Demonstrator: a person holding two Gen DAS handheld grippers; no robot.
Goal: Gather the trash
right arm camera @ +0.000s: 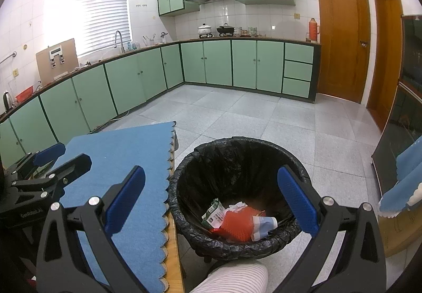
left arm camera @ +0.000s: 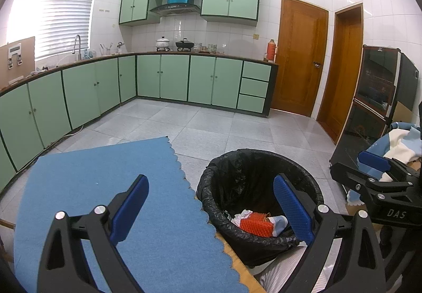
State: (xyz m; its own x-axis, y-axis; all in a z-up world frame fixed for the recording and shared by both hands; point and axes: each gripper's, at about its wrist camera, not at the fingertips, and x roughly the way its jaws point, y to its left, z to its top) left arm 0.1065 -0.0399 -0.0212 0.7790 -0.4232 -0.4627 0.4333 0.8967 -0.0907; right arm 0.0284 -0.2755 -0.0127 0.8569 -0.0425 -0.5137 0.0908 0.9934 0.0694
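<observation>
- Above the near edge of the surface [left arm camera: 237, 264], the left tool [left arm camera: 211, 211] hung with its blue pads spread wide apart and nothing between them.
- The right tool [right arm camera: 211, 203] hovered over the bin [right arm camera: 184, 203], its pads likewise apart and empty.
- Just right of the surface stood the bin, lined with a black bag [left arm camera: 263, 169]; the collected trash lay at its bottom: an orange mesh piece [right arm camera: 237, 224], crumpled white paper [right arm camera: 238, 206], a green-and-white wrapper [right arm camera: 215, 213].
- A blue cloth [left arm camera: 105, 182] covered the surface, and no trash showed on it in either view.
- A striped knee [right arm camera: 237, 277] sat near, just below the bin.
- My guess at the risk: either tool swinging low could catch the bag's loose rim and drag it off the bin, or snag the cloth's scalloped edge and pull it off.
</observation>
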